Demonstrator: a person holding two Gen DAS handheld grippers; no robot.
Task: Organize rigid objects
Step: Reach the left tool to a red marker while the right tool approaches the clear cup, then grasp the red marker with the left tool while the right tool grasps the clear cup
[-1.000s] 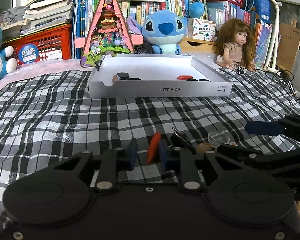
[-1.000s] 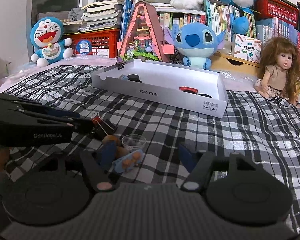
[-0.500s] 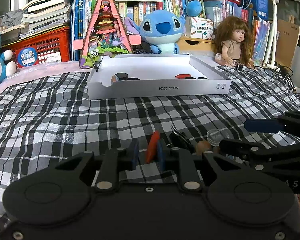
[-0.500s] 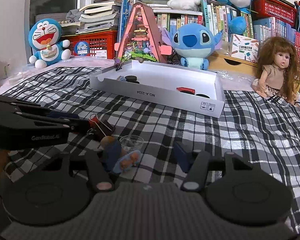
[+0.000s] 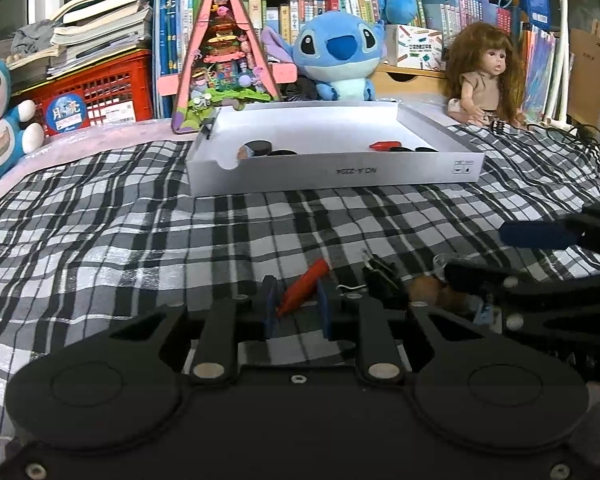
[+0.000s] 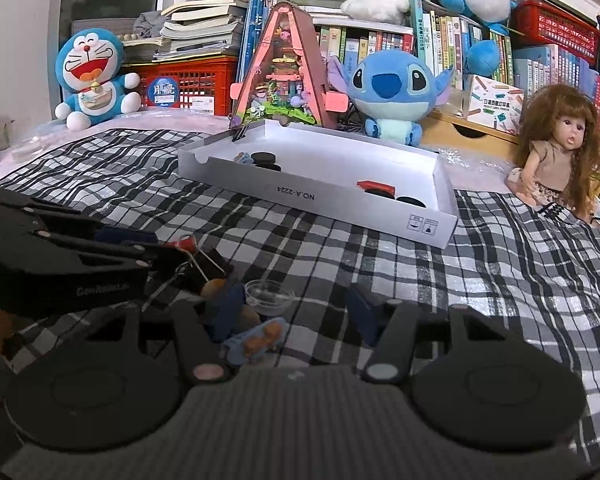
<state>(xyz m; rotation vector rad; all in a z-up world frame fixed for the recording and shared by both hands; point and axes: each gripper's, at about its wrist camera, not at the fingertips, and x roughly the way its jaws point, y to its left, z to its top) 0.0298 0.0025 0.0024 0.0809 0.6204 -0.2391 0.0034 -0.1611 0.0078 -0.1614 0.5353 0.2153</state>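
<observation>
1. While red crayon-like piece [image 5: 305,288] sits between left gripper [image 5: 296,312] jaws, narrowed round it, apparently gripped though contact not certain; low over plaid bedspread [image 5: 140,240].
2. Just right of it: black binder clip [image 5: 380,280], brown rounded bits [image 5: 424,290], clear small dish [image 6: 269,297], light-blue piece with orange knobs [image 6: 258,340]. All bunched together on bed, still outside box.
3. Right gripper [image 6: 296,312] jaws wide apart, holding nothing; left pad among the brown bits and blue piece, dish just ahead of the gap.
4. White shallow box [image 5: 332,176] well ahead, mid-bed. Already inside: black discs [image 5: 258,147] at left end, red piece [image 5: 385,145] and more dark discs at right end.
5. Progress, judged: partly done. A few items boxed, about five small ones left in the near pile, counting the red one in the jaws.
6. Behind box: pink triangular toy house [image 5: 224,56], Stitch plush [image 5: 340,52], doll [image 5: 488,76], Doraemon plush [image 6: 94,76], red crates and bookshelves. Not part of sorting, likely.
</observation>
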